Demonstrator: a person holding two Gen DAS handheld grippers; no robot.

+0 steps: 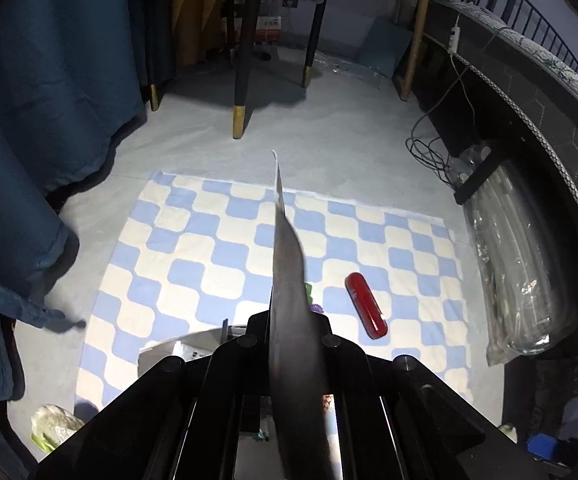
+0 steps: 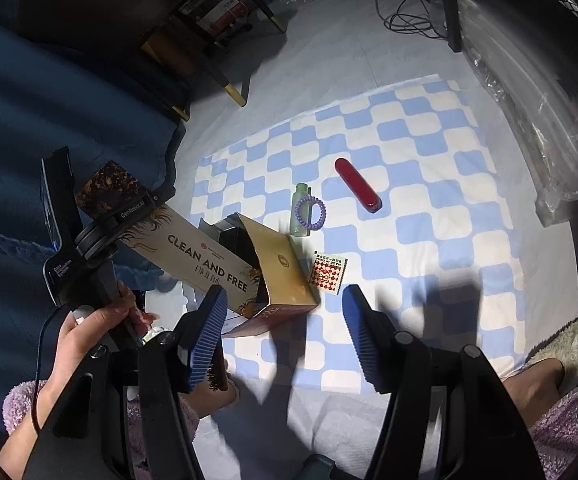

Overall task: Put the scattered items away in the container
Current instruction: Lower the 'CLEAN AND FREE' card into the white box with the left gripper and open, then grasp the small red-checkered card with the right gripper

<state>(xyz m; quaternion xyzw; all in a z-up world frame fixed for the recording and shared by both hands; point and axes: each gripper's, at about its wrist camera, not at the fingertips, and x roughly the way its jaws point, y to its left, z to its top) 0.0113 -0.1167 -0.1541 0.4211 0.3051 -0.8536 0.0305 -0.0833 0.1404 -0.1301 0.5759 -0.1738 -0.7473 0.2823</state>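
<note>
Carton (image 2: pixel 205 258) clamped by left tongs (image 1: pixel 289 344), tilted into box (image 2: pixel 285 276), right tongs (image 2: pixel 285 300) open

"CLEAN AND FREE" on flat pack (image 2: pixel 205 260); "GenRobot.AI" on left claw (image 2: pixel 137 209).

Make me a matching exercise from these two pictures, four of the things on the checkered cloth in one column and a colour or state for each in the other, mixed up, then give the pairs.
Things
1. capsule-shaped case
2. coiled hair tie
3. small bottle
4. cardboard box

Descriptions
A. pale green, lying flat on the cloth
B. flap held open, pinched in the left claw
C. glossy red, lying alone
D. purple, resting across the bottle

Pairs: 1-C, 2-D, 3-A, 4-B
</note>
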